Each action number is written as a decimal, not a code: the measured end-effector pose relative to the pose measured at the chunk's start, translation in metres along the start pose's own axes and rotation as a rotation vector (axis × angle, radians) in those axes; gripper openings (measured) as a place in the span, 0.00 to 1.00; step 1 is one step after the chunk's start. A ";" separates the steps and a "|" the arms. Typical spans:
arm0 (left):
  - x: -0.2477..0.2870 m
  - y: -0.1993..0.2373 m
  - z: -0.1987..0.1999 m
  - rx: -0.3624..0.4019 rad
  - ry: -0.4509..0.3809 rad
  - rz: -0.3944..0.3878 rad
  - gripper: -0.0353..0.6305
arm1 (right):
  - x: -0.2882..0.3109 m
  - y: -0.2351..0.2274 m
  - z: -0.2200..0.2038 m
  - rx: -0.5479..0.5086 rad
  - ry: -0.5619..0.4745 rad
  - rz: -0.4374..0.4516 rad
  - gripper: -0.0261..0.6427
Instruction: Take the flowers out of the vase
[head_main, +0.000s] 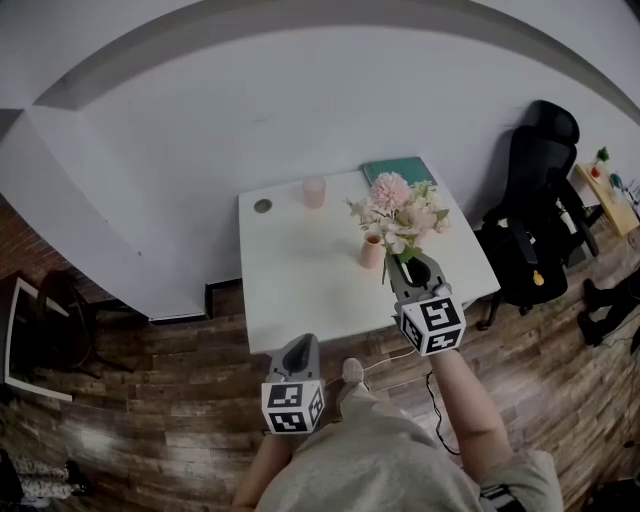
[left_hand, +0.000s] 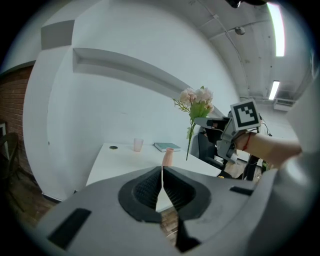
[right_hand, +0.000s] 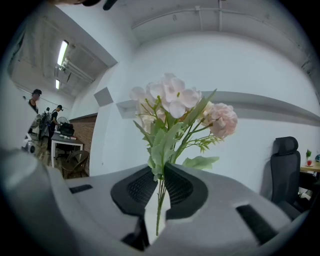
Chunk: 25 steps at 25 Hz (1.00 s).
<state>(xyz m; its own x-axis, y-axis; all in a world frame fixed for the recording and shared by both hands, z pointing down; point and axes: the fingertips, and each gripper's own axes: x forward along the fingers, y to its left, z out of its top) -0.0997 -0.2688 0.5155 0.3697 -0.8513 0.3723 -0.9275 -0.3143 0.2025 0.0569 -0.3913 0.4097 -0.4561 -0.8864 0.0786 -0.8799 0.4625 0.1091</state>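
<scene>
The left gripper (head_main: 298, 350) is off the near edge of the white rectangular worktop (head_main: 300, 280). Its fingers (left_hand: 147, 187) are pressed together with nothing between them. I judge that it waits there because this step needs only one hand.

On the worktop, a pale pink plastic cup (head_main: 314, 192) stands by the far edge. The small pink ceramic vase (head_main: 372, 251) stands towards the right edge. It is upright and nothing holds it.

The bunch of pink and cream artificial flowers with green leaves (head_main: 400, 210) is in the right gripper (head_main: 412, 262), above the right part of the worktop and near the vase. The fingers (right_hand: 177, 187) of this gripper are closed on the thin green stems just under the leaves. This low grip keeps the blossoms from being crushed, and the stem ends hang free below. From the left gripper view the stem ends seem to hang beside the vase (left_hand: 168, 156) and clear of its mouth, so the flowers look already lifted out.

A green book (head_main: 398, 169) lies at the far right corner.

From the head view the blossoms cover part of the vase, so the gap between stems and mouth cannot be seen there. The right gripper view shows no vase at all. The inside of the vase is not visible in any view.
</scene>
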 end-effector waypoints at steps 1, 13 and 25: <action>-0.001 0.000 0.001 -0.002 0.001 0.000 0.07 | -0.001 0.000 -0.001 0.003 0.005 0.000 0.10; -0.078 -0.026 -0.044 0.013 -0.048 0.009 0.07 | -0.105 0.057 -0.032 0.026 0.003 0.002 0.10; -0.106 -0.029 -0.057 0.010 -0.055 0.020 0.07 | -0.144 0.089 -0.045 0.050 0.016 0.018 0.10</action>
<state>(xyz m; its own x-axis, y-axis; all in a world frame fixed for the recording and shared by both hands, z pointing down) -0.1090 -0.1451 0.5218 0.3479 -0.8790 0.3261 -0.9352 -0.3010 0.1864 0.0503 -0.2215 0.4526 -0.4699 -0.8775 0.0957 -0.8774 0.4762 0.0582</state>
